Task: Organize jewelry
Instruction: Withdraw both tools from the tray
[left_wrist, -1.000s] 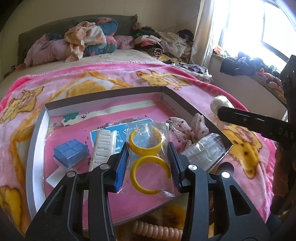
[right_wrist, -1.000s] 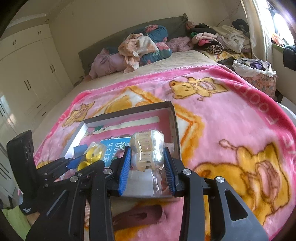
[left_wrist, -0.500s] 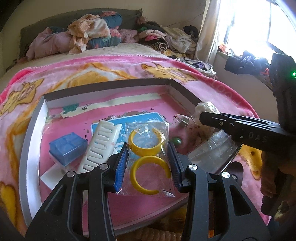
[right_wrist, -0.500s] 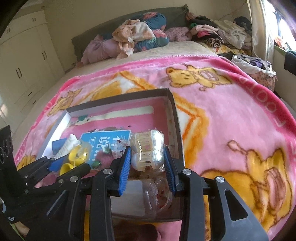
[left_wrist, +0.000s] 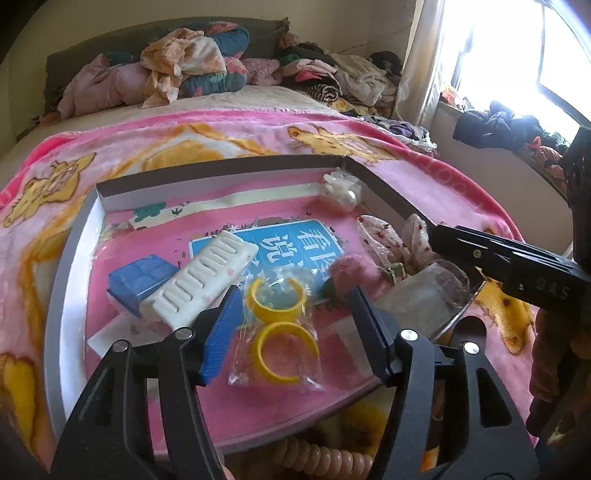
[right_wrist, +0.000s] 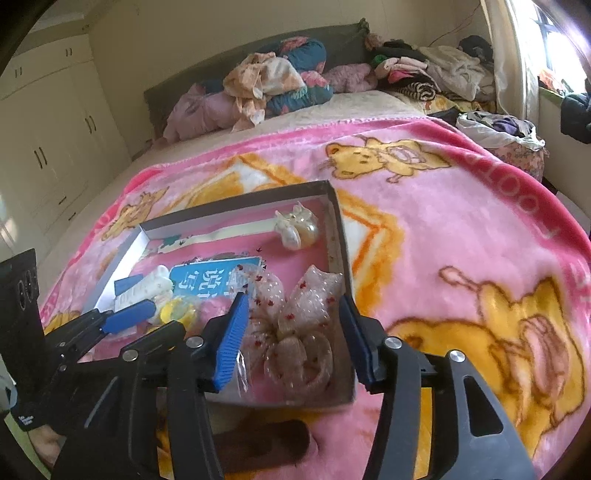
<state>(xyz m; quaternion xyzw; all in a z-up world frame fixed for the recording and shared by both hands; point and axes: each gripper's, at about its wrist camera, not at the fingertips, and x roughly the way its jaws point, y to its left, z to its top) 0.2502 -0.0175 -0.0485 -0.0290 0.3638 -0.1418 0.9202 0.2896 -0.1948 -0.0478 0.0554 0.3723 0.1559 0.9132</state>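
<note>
A shallow pink box (left_wrist: 221, 173) (right_wrist: 236, 206) lies on the bed. A clear bag with two yellow bangles (left_wrist: 280, 332) lies on the box floor between the fingers of my open left gripper (left_wrist: 299, 332), untouched. A bag of pearly beads (left_wrist: 340, 188) (right_wrist: 297, 229) lies in the box's far right corner. My right gripper (right_wrist: 291, 332) is open and empty above a dotted fabric bow (right_wrist: 295, 314) (left_wrist: 388, 240) at the box's near right. In the left wrist view the right gripper's fingers (left_wrist: 480, 251) reach in from the right.
In the box also lie a white hair clip (left_wrist: 207, 277), a blue case (left_wrist: 140, 277), a pink pompom (left_wrist: 351, 273) and a clear plastic case (left_wrist: 424, 295). A beaded coil (left_wrist: 325, 458) lies on the pink blanket (right_wrist: 461, 229) before the box. Clothes (right_wrist: 266, 85) pile at the bed's head.
My left gripper has opened and the bangle bag lies in the box. My right gripper has opened and the bead bag now lies in the box's far right corner.
</note>
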